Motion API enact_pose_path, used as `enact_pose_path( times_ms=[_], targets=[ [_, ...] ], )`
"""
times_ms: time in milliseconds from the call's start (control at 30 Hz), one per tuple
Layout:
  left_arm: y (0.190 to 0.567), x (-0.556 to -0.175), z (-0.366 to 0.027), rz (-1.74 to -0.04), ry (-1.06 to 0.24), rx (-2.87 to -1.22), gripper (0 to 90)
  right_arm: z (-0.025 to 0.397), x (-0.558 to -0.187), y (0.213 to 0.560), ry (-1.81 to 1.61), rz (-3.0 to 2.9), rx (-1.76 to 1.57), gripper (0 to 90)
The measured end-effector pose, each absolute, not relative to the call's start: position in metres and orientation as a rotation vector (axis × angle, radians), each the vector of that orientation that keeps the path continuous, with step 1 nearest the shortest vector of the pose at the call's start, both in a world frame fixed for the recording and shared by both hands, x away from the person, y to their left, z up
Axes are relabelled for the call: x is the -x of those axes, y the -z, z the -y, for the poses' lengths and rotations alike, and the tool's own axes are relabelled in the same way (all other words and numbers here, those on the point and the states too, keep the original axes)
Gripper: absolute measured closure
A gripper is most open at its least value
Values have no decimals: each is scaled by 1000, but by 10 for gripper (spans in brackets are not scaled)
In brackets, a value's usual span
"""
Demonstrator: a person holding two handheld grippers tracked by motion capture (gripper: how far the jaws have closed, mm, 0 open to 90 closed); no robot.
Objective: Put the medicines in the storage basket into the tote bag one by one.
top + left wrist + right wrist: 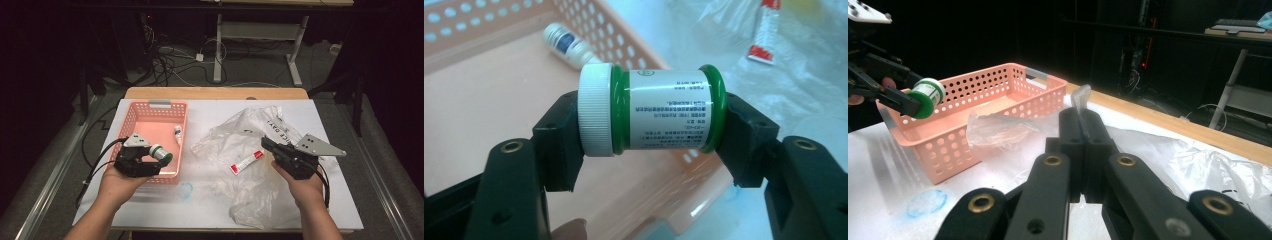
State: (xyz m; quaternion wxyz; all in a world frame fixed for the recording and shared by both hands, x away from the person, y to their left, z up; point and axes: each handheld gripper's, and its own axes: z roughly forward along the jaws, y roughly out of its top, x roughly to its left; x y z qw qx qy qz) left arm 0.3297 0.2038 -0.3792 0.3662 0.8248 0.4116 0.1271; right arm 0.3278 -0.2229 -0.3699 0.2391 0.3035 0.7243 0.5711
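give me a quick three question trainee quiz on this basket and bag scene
1. True or false: the left claw holds the green jar over the pink basket.
2. What is the right claw pinching? A) the plastic bag B) the red and white tube C) the basket rim
3. Fill in: the small white bottle lies inside the ____.

Key: 1 true; 2 A; 3 basket
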Motion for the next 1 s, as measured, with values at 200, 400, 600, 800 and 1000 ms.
enact_pose_path(
  times_ms=[200, 400, 600, 800, 1000],
  targets=[
    [377, -325, -185, -991, -306, -2141, 348, 224, -328, 370, -1564, -1981, -835, 900],
    [377, -321, -167, -941, -272, -2145, 348, 224, -327, 369, -1567, -1975, -831, 900],
    [381, -320, -151, -904, -249, -2164, 348, 224, -327, 369, -1567, -1975, -831, 900],
    [381, -318, -130, -847, -234, -2170, 348, 223, -327, 369, -1567, -1980, -828, 900],
    [383, -320, -107, -803, -207, -2174, 348, 223, -327, 368, -1566, -1977, -826, 900]
  ],
)
